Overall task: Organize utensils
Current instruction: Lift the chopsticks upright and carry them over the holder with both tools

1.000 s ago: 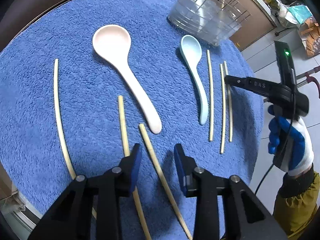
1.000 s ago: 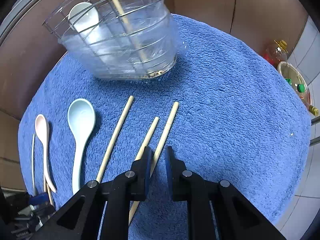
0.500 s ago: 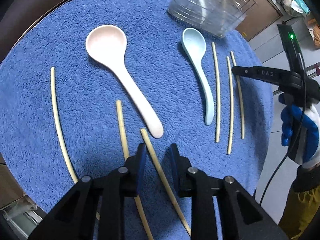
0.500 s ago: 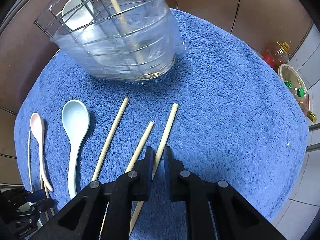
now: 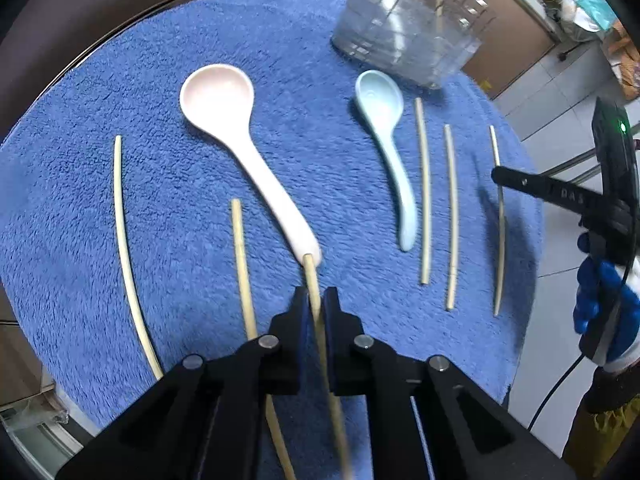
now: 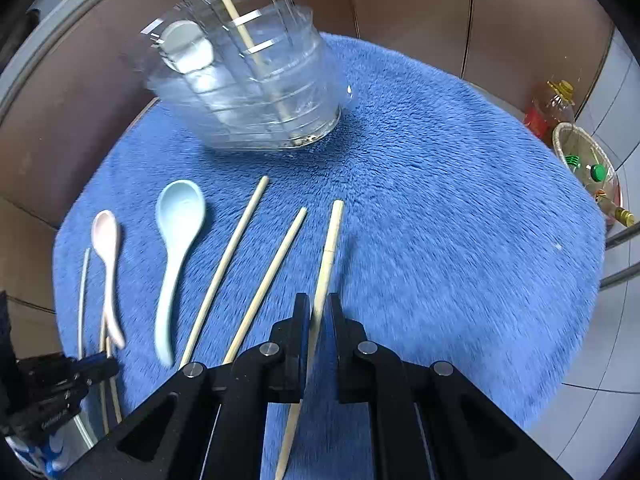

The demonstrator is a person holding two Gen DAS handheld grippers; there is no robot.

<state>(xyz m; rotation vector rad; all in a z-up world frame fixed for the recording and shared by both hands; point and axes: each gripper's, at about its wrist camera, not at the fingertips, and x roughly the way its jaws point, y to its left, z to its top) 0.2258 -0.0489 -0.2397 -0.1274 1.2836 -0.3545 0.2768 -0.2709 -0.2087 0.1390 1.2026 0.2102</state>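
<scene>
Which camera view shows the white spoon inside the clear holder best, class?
The right wrist view: the white spoon shows plainly through the clear holder. In the left wrist view the holder sits blurred at the far edge, and the spoon is only a pale smear.

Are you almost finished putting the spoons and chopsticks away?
Not yet. The clear holder has one white spoon and one chopstick inside. The left gripper and right gripper each pinch a chopstick. On the blue towel lie a pink spoon, a blue spoon and four more chopsticks.
</scene>
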